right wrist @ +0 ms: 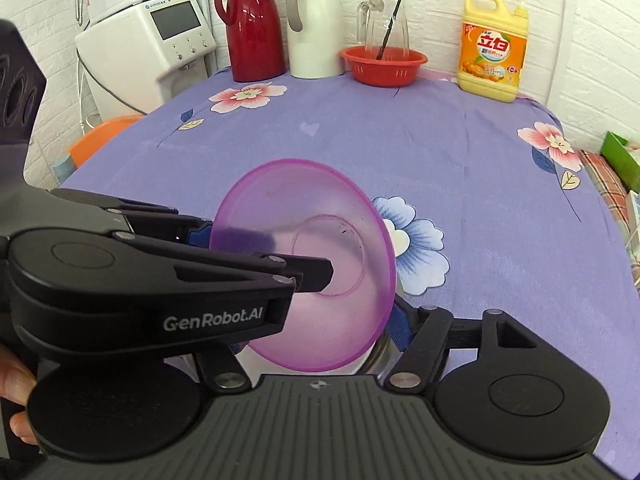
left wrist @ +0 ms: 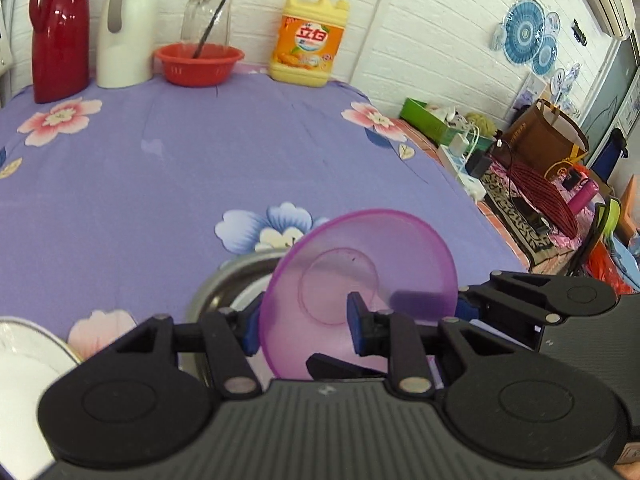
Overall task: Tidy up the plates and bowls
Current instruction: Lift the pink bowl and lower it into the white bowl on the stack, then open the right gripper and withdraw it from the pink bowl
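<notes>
Two tongs meet at one purple bowl (left wrist: 352, 276), which is off the tablecloth (left wrist: 160, 176) and tipped on edge above a steel dish (left wrist: 224, 280). In both wrist views the bowl's mouth faces back toward me and its flat base faces the far wall, so the axis through the base runs away from me, roughly level. Left tongs (left wrist: 303, 326): closed on the bowl wall at the left rim, one blue pad (left wrist: 250, 332) outside the wall and the other inside the cavity. Right tongs (right wrist: 318, 330): open. In the left view I see one of their fingers behind the wall as a dark shape through the plastic and the other as a black wedge inside the bowl, well apart. In their own view the left finger is hidden behind the body of the left tongs, so I cannot tell from there whether either finger touches the bowl. A white plate (left wrist: 24, 364) sits at the near left edge of the left view. Along the far edge of the table stand a red flask (right wrist: 254, 24), a white flask (right wrist: 314, 28), a glass jug (right wrist: 386, 16), a red basket (right wrist: 384, 64) and a yellow bottle (right wrist: 492, 48). Legible writing: "GenRobot.AI" in white on the side of the left tongs, and the characters "立白" on the bottle's orange label. Finer print on that label is too small for me to read.
</notes>
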